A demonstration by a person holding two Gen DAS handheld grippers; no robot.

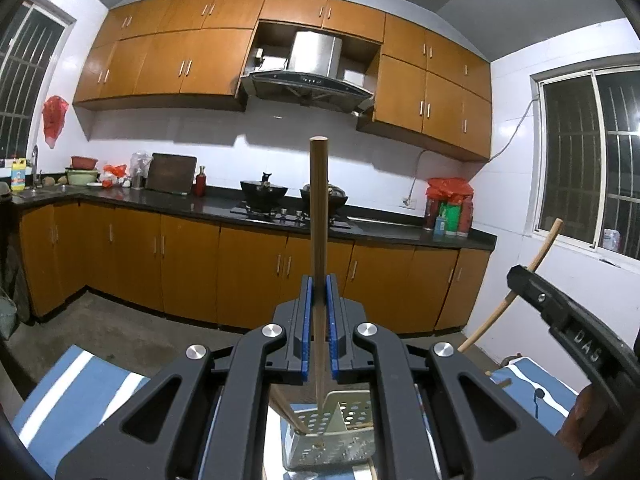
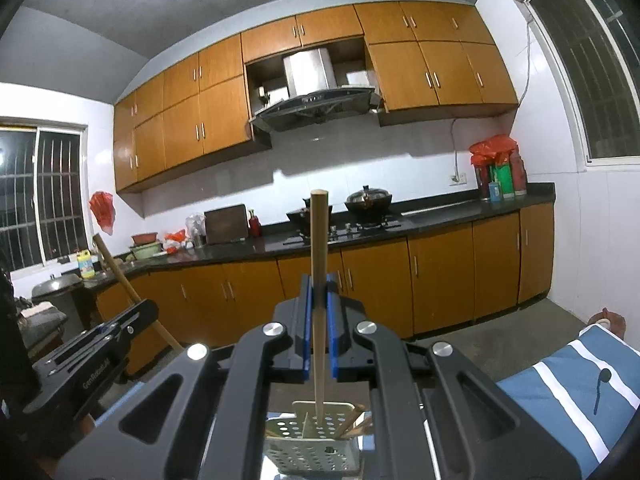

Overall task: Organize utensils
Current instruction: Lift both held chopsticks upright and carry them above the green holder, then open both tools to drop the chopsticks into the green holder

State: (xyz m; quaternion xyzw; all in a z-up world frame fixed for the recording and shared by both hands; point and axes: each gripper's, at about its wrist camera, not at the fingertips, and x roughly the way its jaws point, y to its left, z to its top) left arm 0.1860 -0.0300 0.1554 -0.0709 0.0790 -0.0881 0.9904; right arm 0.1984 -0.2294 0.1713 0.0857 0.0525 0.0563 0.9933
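My left gripper [image 1: 319, 292] is shut on a wooden chopstick [image 1: 319, 208] held upright, its lower end down in a perforated metal utensil holder [image 1: 332, 444]. My right gripper [image 2: 319, 292] is shut on another wooden chopstick [image 2: 319, 248], also upright, its lower end inside the same holder [image 2: 312, 448]. More chopsticks [image 2: 356, 420] lean in the holder. The right gripper shows at the right of the left wrist view [image 1: 560, 312], with its chopstick [image 1: 536, 260]. The left gripper shows at the left of the right wrist view [image 2: 92, 356], with its chopstick [image 2: 120, 276].
The holder stands on a blue-and-white striped cloth [image 1: 80, 384], which also shows in the right wrist view [image 2: 568, 384]. Beyond lie a concrete floor, orange kitchen cabinets [image 1: 248, 272], a dark countertop with a stove and woks [image 1: 280, 196], and barred windows on both sides.
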